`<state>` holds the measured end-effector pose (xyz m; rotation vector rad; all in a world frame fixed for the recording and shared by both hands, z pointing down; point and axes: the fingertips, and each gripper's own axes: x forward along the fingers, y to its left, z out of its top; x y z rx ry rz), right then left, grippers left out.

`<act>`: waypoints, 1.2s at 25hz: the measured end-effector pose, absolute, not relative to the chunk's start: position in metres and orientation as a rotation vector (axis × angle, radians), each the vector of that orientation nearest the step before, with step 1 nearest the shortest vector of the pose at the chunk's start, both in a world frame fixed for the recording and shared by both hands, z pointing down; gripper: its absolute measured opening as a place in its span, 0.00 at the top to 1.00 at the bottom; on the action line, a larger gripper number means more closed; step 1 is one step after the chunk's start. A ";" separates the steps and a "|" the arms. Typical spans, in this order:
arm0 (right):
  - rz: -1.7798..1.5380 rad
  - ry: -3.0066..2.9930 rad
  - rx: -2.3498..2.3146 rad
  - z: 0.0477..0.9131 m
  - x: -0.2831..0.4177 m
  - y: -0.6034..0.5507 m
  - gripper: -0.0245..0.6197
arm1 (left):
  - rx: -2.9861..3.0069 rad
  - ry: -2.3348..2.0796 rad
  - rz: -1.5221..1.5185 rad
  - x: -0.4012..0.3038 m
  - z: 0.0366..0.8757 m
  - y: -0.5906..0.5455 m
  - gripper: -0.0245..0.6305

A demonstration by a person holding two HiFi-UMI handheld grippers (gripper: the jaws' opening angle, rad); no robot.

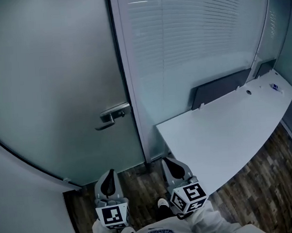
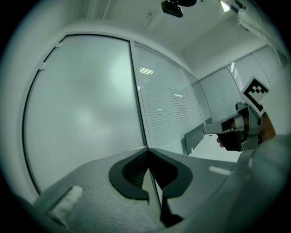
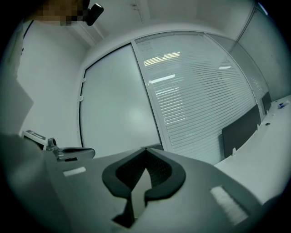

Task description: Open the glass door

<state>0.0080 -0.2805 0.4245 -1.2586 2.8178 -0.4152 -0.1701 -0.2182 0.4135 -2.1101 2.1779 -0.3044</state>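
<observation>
Both grippers sit low in the head view, held level and facing the door. The left gripper [image 1: 109, 173] has its jaws pressed together on nothing, and the right gripper [image 1: 169, 161] is likewise closed and empty. Neither touches anything. Ahead, the frosted glass door [image 1: 49, 85] stands upright and closed in its frame, its long axis vertical. Its lever handle [image 1: 112, 116] lies near level at the door's right edge, pointing left across the pane. A white table [image 1: 226, 128] stands right of the frame.

The glass door [image 1: 48, 80] is cut off at the top.
</observation>
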 end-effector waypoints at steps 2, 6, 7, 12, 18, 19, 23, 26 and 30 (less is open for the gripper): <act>-0.422 2.837 -1.233 0.426 0.008 -0.302 0.95 | -2.110 2.190 -0.304 -0.164 0.412 -0.240 0.96; -0.447 2.871 -1.181 0.426 0.003 -0.336 0.95 | -2.128 2.250 -0.198 -0.162 0.400 -0.270 0.96; -0.451 2.879 -1.167 0.427 0.001 -0.343 0.95 | -2.132 2.274 -0.170 -0.164 0.398 -0.276 0.96; -0.485 2.924 -1.092 0.443 -0.018 -0.364 0.95 | -2.014 2.341 -0.335 -0.190 0.426 -0.290 0.96; -0.494 2.956 -1.054 0.448 -0.042 -0.379 0.95 | -1.954 2.310 -0.616 -0.218 0.453 -0.311 0.69; -0.501 2.962 -1.050 0.450 -0.045 -0.381 0.95 | -1.938 2.294 -0.665 -0.223 0.457 -0.315 0.65; -0.512 2.975 -1.066 0.455 -0.049 -0.388 0.95 | -1.938 2.251 -0.767 -0.238 0.475 -0.333 0.54; -0.523 2.966 -1.106 0.458 -0.049 -0.397 0.95 | -1.889 2.180 -0.921 -0.251 0.487 -0.349 0.51; -0.533 2.970 -1.151 0.470 -0.049 -0.403 0.95 | -1.743 2.007 -1.166 -0.270 0.508 -0.376 0.51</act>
